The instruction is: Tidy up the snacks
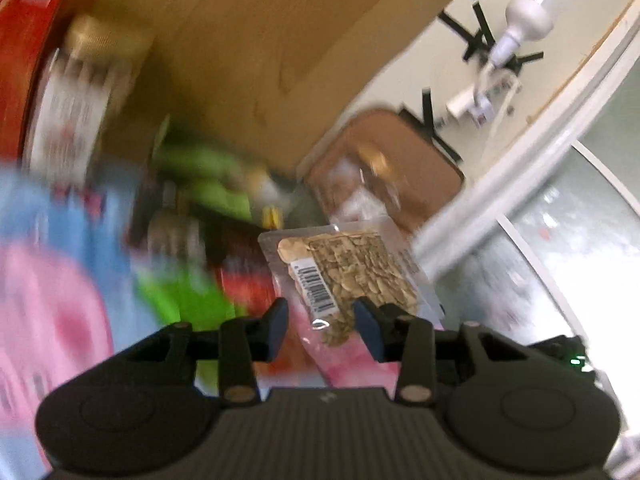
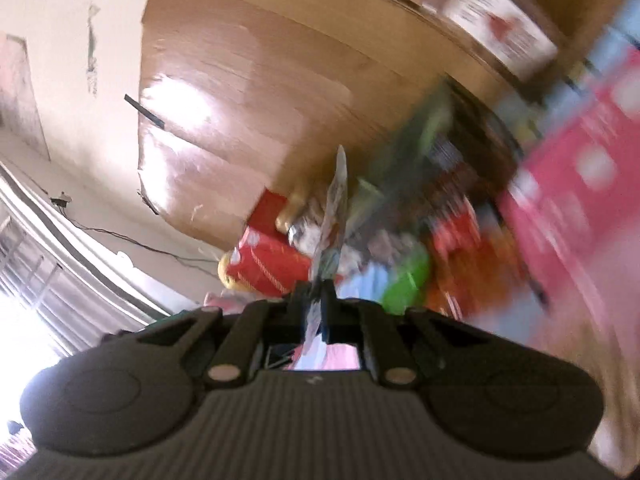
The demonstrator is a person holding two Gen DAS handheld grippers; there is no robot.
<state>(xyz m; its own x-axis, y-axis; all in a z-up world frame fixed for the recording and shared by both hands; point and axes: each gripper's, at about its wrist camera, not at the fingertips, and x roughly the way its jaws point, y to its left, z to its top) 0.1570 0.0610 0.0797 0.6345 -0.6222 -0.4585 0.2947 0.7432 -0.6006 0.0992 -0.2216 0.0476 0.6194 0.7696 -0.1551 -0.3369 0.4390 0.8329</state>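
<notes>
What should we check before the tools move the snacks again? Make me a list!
1. Left tool open: ok. Its fingers stand apart.
2. Left tool gripping the seed packet: not ok. The packet's lower end sits between the open fingers, and whether a pad touches it cannot be told.
3. Right tool gripping something: ok. Its fingers are shut on a thin clear wrapper seen edge-on.
4. What that wrapper holds: cannot tell, it is edge-on and blurred.
5. Clear view of the snack pile: not ok, both views are smeared by motion.
6. Free spot to put a snack down: cannot tell.
</notes>
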